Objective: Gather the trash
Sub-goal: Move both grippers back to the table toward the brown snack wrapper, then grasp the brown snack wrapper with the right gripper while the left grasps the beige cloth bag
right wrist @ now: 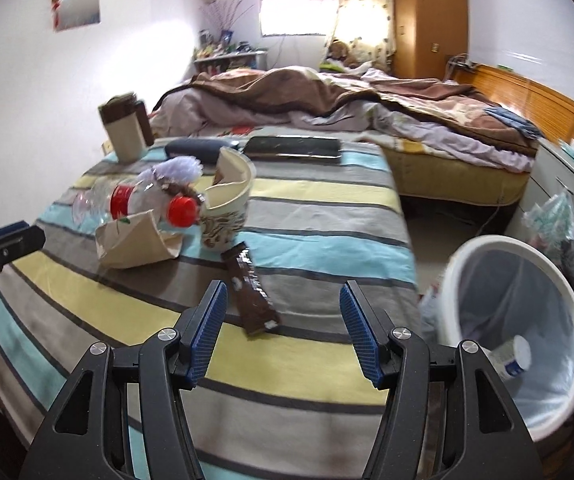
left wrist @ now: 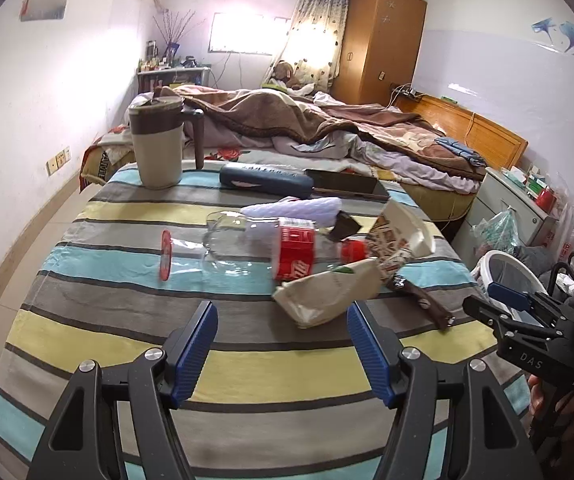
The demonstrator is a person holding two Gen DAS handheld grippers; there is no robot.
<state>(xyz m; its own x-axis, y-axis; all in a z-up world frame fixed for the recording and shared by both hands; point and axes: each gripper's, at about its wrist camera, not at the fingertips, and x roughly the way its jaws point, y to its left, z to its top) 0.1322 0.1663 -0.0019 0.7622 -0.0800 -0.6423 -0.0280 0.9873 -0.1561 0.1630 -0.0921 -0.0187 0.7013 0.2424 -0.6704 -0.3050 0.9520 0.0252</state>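
On the striped tablecloth (left wrist: 99, 320) lies a heap of trash: a clear plastic bottle with a red label (left wrist: 263, 246) (right wrist: 127, 198), a crushed beige paper carton (left wrist: 327, 296) (right wrist: 135, 242), a torn paper cup (left wrist: 399, 236) (right wrist: 227, 200), a brown snack wrapper (right wrist: 253, 294) (left wrist: 423, 298) and a white tissue pack (left wrist: 299, 208). My left gripper (left wrist: 281, 316) is open, empty, just short of the carton. My right gripper (right wrist: 283, 296) is open with the wrapper lying on the cloth between its fingers, untouched. A white lined trash bin (right wrist: 467, 254) (left wrist: 487, 260) stands off the table's right edge, a small white container (right wrist: 513, 356) inside.
A beige and brown lidded mug (left wrist: 159, 140), a dark blue case (left wrist: 265, 180) and a black tablet (right wrist: 293, 148) sit at the table's far end. Beyond lies an unmade bed (left wrist: 307, 120). A white cabinet (left wrist: 515, 196) and plastic bags (right wrist: 555, 216) stand at the right.
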